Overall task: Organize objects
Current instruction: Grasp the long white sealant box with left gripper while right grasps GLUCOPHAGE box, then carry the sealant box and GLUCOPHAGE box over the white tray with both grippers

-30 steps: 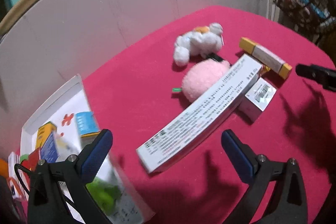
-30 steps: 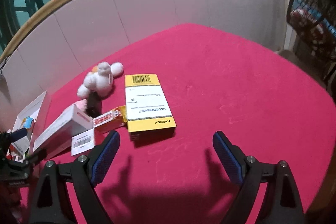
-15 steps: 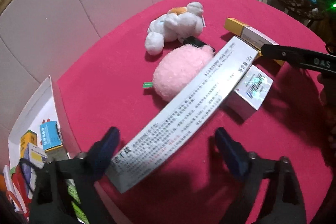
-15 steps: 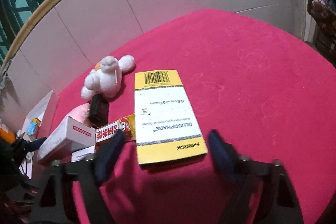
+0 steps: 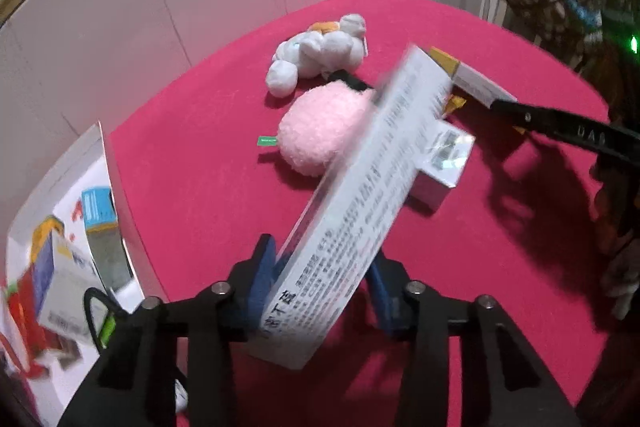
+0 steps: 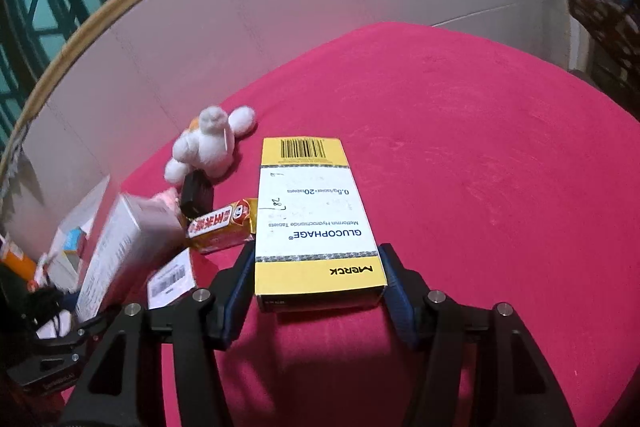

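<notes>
Long carton (image 5: 360,195) now lifted, left tongs (image 5: 320,279) clamped

pink pompom (image 5: 320,131); white plush (image 5: 320,55); yellow-white box (image 6: 316,223); red tablecloth (image 6: 480,167)

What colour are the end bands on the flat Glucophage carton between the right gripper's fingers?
Yellow, with a white middle panel on the flat Glucophage carton; clearest in the right wrist view.

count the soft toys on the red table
2: a white plush toy near the back wall, and a pink plush ball just in front of it. Others may be hidden.
</notes>
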A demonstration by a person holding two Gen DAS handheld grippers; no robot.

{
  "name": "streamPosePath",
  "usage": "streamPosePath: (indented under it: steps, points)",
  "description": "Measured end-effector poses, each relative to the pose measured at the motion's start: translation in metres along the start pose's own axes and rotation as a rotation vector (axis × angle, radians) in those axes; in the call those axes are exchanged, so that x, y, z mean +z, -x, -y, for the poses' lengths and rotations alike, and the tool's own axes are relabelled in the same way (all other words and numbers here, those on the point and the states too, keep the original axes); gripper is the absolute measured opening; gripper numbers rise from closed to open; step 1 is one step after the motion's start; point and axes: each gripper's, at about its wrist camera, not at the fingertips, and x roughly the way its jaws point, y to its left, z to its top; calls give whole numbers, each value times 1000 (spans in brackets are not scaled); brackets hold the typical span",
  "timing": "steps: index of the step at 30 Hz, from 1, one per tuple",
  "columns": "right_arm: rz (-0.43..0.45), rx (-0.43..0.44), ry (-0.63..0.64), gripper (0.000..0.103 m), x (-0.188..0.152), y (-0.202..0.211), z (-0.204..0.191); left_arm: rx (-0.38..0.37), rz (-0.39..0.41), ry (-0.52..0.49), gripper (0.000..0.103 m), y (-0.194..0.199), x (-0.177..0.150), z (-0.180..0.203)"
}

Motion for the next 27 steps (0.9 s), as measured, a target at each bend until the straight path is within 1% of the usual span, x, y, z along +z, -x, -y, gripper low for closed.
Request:
streamPosePath:
  steps: [1, 2, 7, 12, 17, 19, 27]
  points:
    - [11, -1, -13, 63, -1, 7, 1, -20, 12, 22, 29, 5, -1, 0]
    - [23, -3, -23, 63, -2, 12, 2, -36, 34, 46, 27, 11, -3, 0]
    - [89, -25, -13, 63, -5, 43, -5, -82, 122, 112, 27, 35, -12, 3]
    - [126, -16, -14, 63, -7, 67, -14, -122, 185, 150, 27, 55, -22, 3]
    - [189, -22, 30, 63, -8, 90, -33, -112, 248, 155, 27, 80, -30, 7]
    - [196, -5, 36, 63, -6, 95, -39, -110, 263, 157, 27, 85, -30, 10]
    - [223, 19, 63, 63, -3, 110, -58, -99, 306, 167, 27, 105, -37, 8]
